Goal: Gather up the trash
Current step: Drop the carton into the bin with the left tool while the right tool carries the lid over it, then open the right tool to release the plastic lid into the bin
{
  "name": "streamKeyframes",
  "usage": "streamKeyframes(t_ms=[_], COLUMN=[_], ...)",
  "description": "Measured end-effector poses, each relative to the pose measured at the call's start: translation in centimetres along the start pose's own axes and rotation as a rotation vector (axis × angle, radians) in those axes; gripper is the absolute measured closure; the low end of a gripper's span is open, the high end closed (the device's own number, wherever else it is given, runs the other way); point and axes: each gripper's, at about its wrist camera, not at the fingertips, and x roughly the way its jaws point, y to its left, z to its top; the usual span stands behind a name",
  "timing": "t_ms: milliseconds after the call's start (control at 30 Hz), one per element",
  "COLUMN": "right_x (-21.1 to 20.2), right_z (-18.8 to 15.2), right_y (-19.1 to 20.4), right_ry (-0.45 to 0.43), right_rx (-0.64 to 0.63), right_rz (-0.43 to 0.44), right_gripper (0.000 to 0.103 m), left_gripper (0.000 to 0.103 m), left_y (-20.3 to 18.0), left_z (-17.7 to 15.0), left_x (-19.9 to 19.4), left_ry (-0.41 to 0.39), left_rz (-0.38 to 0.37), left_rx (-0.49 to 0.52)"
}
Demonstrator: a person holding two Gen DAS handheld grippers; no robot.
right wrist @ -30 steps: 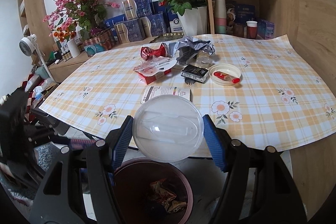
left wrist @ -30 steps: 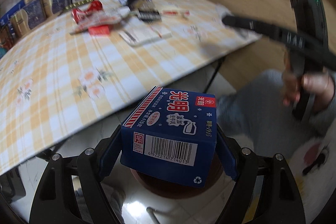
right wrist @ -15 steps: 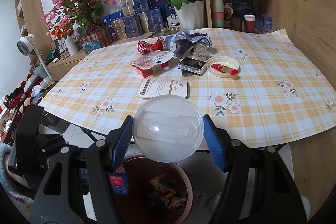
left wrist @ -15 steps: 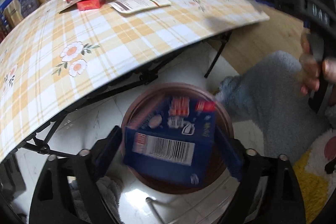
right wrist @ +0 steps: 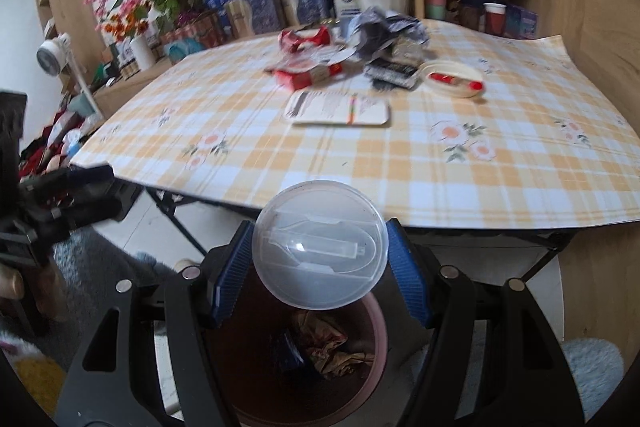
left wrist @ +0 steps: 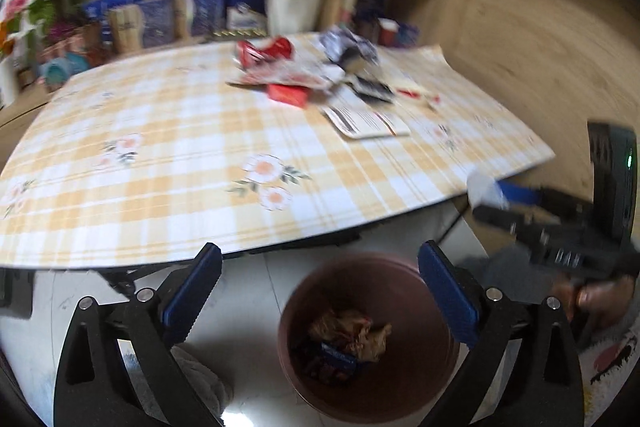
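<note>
Yellow-checked table [left wrist: 168, 163] carries a trash pile [right wrist: 352, 55] at its far side. Below its edge, the brown bin [left wrist: 420, 395] holds crumpled paper [left wrist: 352, 331] and a blue carton [left wrist: 338, 357]. Left gripper [left wrist: 320, 301] gapes wide, empty, above it. Right gripper [right wrist: 320, 277] clamps a clear plastic lid [right wrist: 320, 245] over the bin.

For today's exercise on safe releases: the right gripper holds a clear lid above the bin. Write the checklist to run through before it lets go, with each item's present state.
1. Right gripper grips the clear lid: ok.
2. Lid sits over the bin opening: ok.
3. Bin has room; only a blue carton and crumpled paper at the bottom: ok.
4. Left gripper open and empty: ok.
5. Left gripper clear of the drop path: ok, off to the side.
6. More trash left on the table: ok, several pieces.
</note>
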Motion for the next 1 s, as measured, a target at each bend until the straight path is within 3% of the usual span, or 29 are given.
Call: streamKeyframes(t_ms=[233, 400, 733, 767, 867, 1000], right_x=[1.7, 2.6, 3.2, 3.3, 3.4, 3.3], right_z=[-0.9, -1.4, -2.0, -2.1, -2.1, -2.1], right_y=[2.1, 3.1, 3.5, 3.5, 3.5, 3.6], right_ry=[0.057, 0.099, 0.145, 0.147, 0.149, 0.145], right_rx=[-0.079, -0.126, -0.154, -0.153, -0.152, -0.156], right_rz=[0.038, 0.043, 0.032, 0.031, 0.029, 0.018], right_gripper=[0.036, 0.036, 0.036, 0.035, 0.018, 0.009], left_gripper=[0.006, 0.006, 0.006, 0.006, 0.006, 0.006], left_y=[1.0, 2.0, 0.9, 1.0, 1.4, 1.6], left_z=[-0.4, -0.7, -0.9, -0.9, -0.9, -1.0], left_x=[-1.8, -2.0, -2.0, -1.9, -1.8, -1.9], left_ry=[-0.087, -0.088, -0.086, -0.084, -0.081, -0.086], left_rz=[0.105, 0.121, 0.127, 0.125, 0.122, 0.085], left_rx=[-0.042, -0.078, -0.038, -0.041, -0.054, -0.065])
